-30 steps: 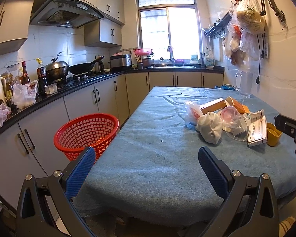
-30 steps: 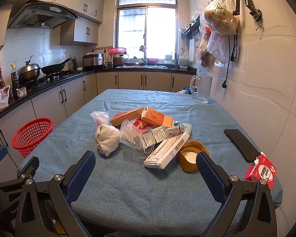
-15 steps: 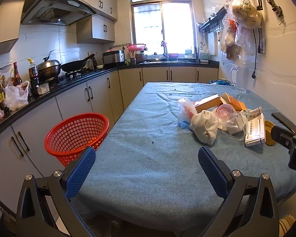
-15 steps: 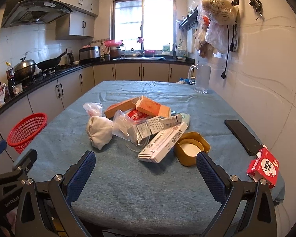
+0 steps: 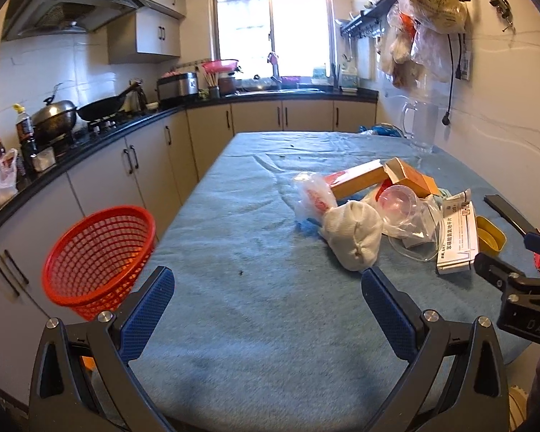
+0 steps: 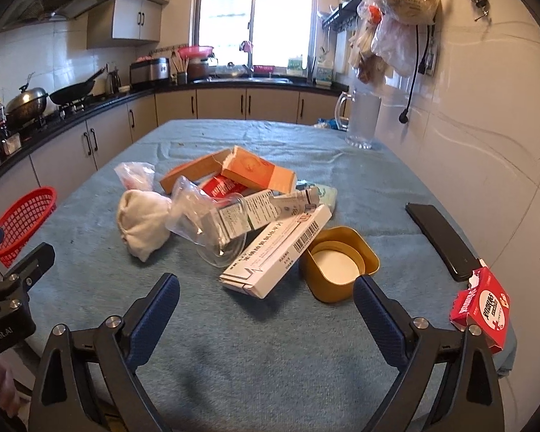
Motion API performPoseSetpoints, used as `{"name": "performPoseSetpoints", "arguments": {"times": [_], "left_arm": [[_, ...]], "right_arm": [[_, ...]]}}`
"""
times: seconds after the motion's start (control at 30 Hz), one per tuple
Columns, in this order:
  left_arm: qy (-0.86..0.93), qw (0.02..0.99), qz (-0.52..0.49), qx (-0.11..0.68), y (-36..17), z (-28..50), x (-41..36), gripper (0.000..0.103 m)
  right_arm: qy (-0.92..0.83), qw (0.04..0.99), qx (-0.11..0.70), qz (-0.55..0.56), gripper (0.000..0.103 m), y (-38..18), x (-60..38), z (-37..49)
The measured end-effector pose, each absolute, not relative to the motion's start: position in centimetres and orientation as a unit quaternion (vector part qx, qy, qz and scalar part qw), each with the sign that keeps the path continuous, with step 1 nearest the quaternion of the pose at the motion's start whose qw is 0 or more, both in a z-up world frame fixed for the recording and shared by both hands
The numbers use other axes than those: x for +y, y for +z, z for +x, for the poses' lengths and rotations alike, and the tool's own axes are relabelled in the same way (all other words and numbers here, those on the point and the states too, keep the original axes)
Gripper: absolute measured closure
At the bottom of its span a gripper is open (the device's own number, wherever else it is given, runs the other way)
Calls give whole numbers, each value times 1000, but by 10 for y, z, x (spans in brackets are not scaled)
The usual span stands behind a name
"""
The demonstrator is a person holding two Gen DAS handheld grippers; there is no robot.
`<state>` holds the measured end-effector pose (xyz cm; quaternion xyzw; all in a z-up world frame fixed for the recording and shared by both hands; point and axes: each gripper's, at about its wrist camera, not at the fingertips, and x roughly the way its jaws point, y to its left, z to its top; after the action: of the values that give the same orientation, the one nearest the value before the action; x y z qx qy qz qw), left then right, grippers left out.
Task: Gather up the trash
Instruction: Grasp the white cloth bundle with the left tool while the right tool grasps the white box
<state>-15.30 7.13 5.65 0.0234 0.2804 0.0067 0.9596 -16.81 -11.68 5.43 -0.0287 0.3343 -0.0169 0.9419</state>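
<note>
A loose heap of trash (image 6: 234, 208), made up of a white cloth bundle (image 6: 142, 223), crumpled clear plastic, orange cartons and a long white box (image 6: 277, 248), lies mid-desk (image 6: 270, 360). The red basket (image 5: 97, 255) stands left of the desk, partly cut off in the right view. Left hand-held gripper (image 5: 268, 309) and right hand-held gripper (image 6: 266, 313) both gape wide, holding nothing.

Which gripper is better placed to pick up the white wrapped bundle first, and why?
Left, probably. The left gripper is open with the white bundle just beyond its right finger; the red basket is on its side. The right gripper faces the white box.
</note>
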Motion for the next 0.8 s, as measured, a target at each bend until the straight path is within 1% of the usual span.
{"name": "performPoseSetpoints", "arguments": {"times": [0.03,0.2,0.37,0.43,0.47,0.5,0.57,0.63,0.73,0.8], "left_arm": [[3,958,25,284,57,-149,70,0],[-25,951,22,306,55,-129,61,0],[-49,945,21,322,51,-115,55,0],[-55,944,27,324,49,-111,51,1],[-60,943,31,327,48,-109,50,2],[-64,942,31,329,47,-107,49,4],[-70,939,28,335,47,-103,49,9],[-76,936,22,343,45,-98,51,11],[-86,930,13,357,44,-90,53,23],[-94,926,7,365,42,-86,54,25]], "right_arm": [[-16,940,340,-26,6,54,-119,-165],[-12,931,364,-13,14,48,-128,-151],[-11,924,382,3,18,46,-140,-139],[-8,922,388,8,22,45,-143,-135],[-3,919,395,12,27,44,-144,-131],[2,916,401,18,30,43,-146,-129],[8,912,408,28,32,42,-150,-124],[14,910,413,33,33,41,-153,-119],[24,905,422,46,40,39,-156,-113],[32,901,430,54,42,37,-157,-108]]}}
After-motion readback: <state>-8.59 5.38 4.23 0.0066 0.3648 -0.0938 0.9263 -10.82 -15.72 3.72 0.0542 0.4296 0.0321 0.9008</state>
